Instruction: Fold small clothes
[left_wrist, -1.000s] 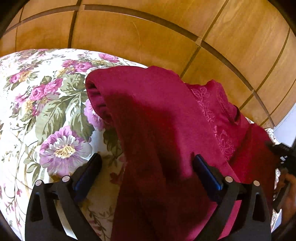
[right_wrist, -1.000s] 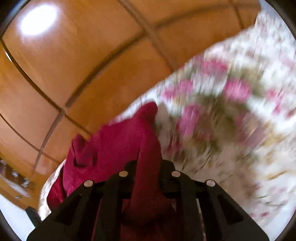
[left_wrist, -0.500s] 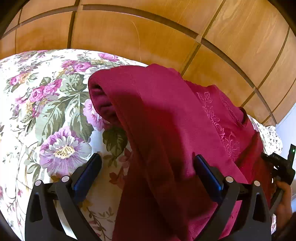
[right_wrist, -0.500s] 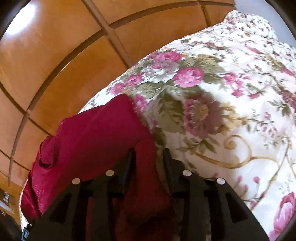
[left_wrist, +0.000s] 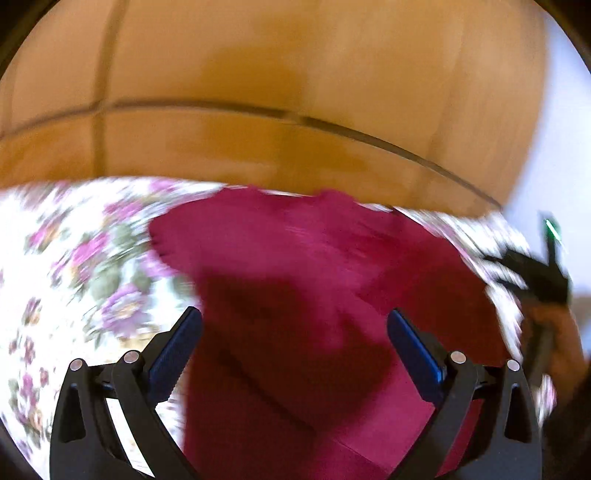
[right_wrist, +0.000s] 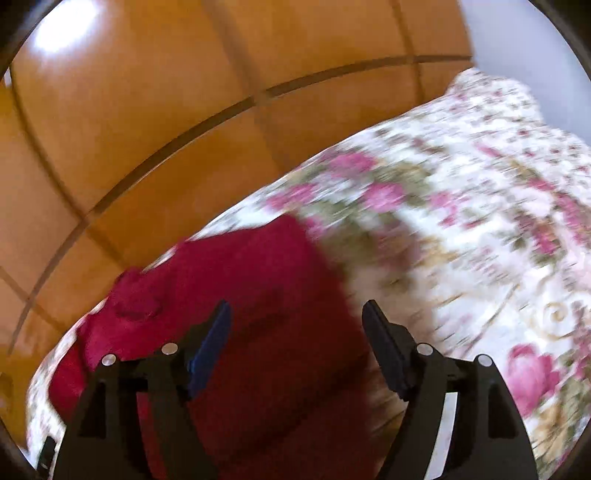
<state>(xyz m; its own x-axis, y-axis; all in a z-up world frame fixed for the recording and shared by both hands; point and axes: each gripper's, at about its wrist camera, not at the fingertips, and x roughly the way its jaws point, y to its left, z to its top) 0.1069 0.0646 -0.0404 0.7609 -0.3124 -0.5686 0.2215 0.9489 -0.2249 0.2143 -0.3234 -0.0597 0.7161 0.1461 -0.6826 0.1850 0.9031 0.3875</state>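
A dark red garment lies partly folded on a floral bedspread. My left gripper is open above it, blue pads wide apart, touching nothing. In the right wrist view the same garment lies below my right gripper, whose jaws are opening; the cloth lies under the gap but the pads do not press on it. Both views are blurred by motion. The right gripper's black frame and a hand show at the right edge of the left wrist view.
A wooden panelled headboard rises behind the bed. The floral bedspread stretches to the right of the garment. A pale wall shows at the upper right.
My right gripper was shut on a fold of the red garment and has let it go, its jaws spreading apart. My left gripper, open throughout, has lifted and pulled back from the cloth.
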